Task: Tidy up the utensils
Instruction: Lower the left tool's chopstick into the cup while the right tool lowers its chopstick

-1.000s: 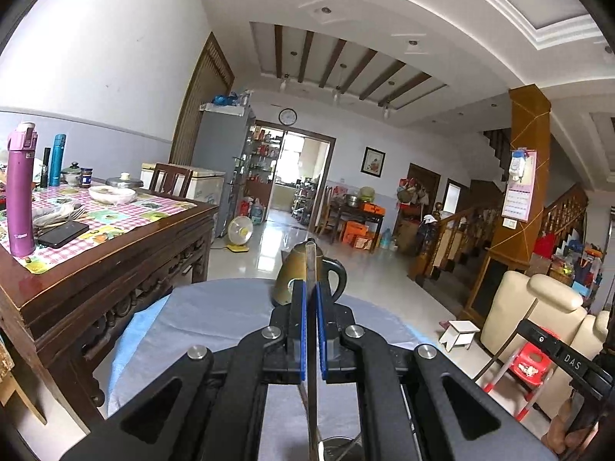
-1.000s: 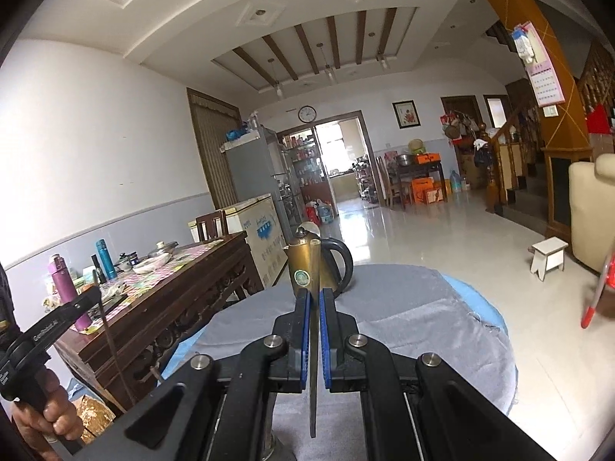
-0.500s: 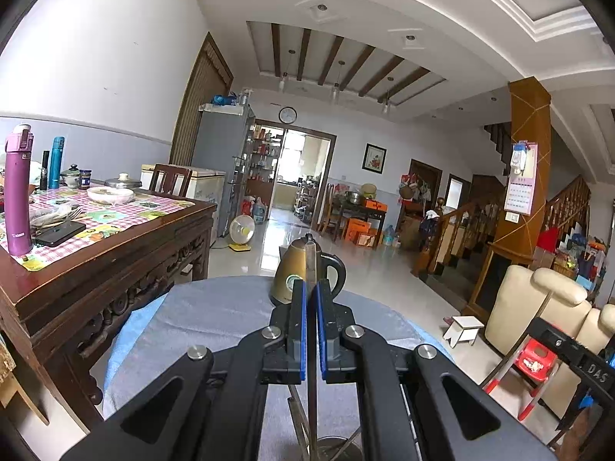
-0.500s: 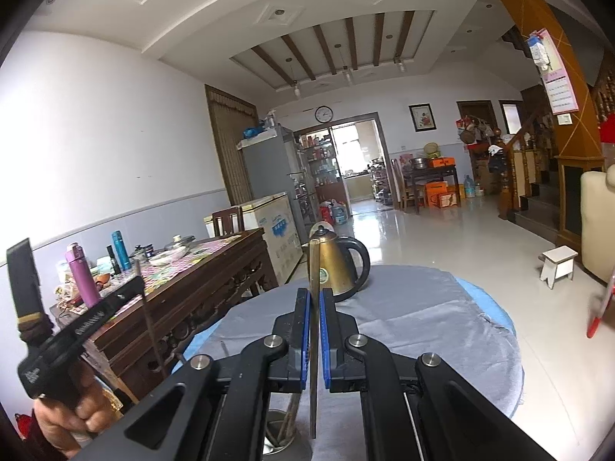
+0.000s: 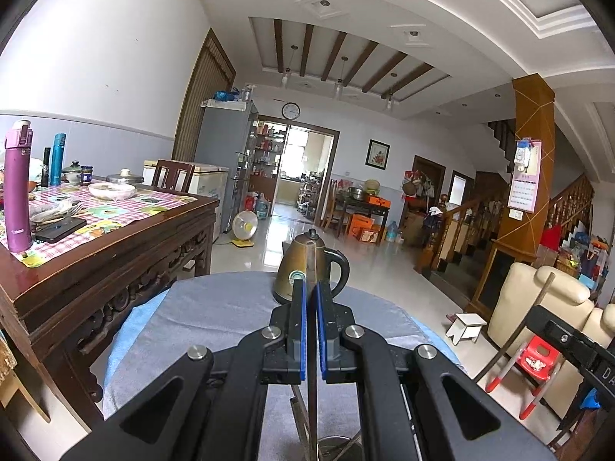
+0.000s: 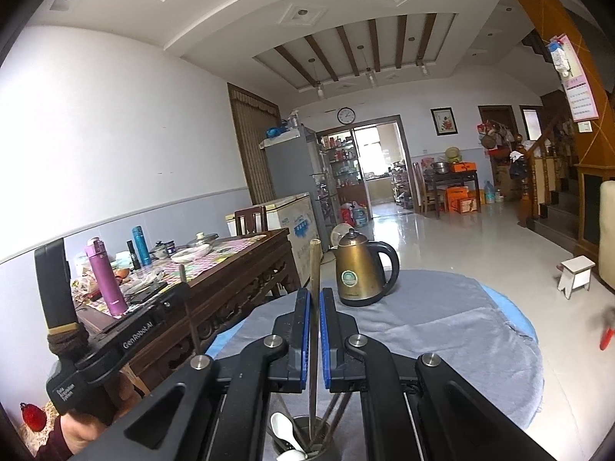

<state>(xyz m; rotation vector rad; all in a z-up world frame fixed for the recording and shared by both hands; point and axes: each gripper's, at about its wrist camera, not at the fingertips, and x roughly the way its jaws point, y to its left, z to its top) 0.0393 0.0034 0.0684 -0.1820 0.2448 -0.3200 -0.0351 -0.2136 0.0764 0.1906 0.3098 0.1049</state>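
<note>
My left gripper (image 5: 311,288) is shut on a thin dark chopstick (image 5: 312,395) held upright; its lower end reaches the rim of a metal utensil cup (image 5: 338,447) at the bottom edge. My right gripper (image 6: 315,296) is shut on a wooden chopstick (image 6: 314,269), upright, its lower end inside the utensil cup (image 6: 307,440), which also holds a white spoon (image 6: 282,428) and other sticks. The left gripper also shows at the left of the right wrist view (image 6: 184,296), and the right gripper at the right of the left wrist view (image 5: 538,315).
A brass kettle (image 6: 361,272) stands on the round table's grey cloth (image 6: 442,326) beyond both grippers. A carved wooden table (image 5: 115,249) with bottles, bowls and a phone stands to the left. A cream sofa (image 5: 538,307) and a red stool (image 5: 538,361) are at the right.
Both grippers have come lower and closer together over the cup. The right chopstick's end has gone down into the cup. The left gripper shows nearer in the right wrist view.
</note>
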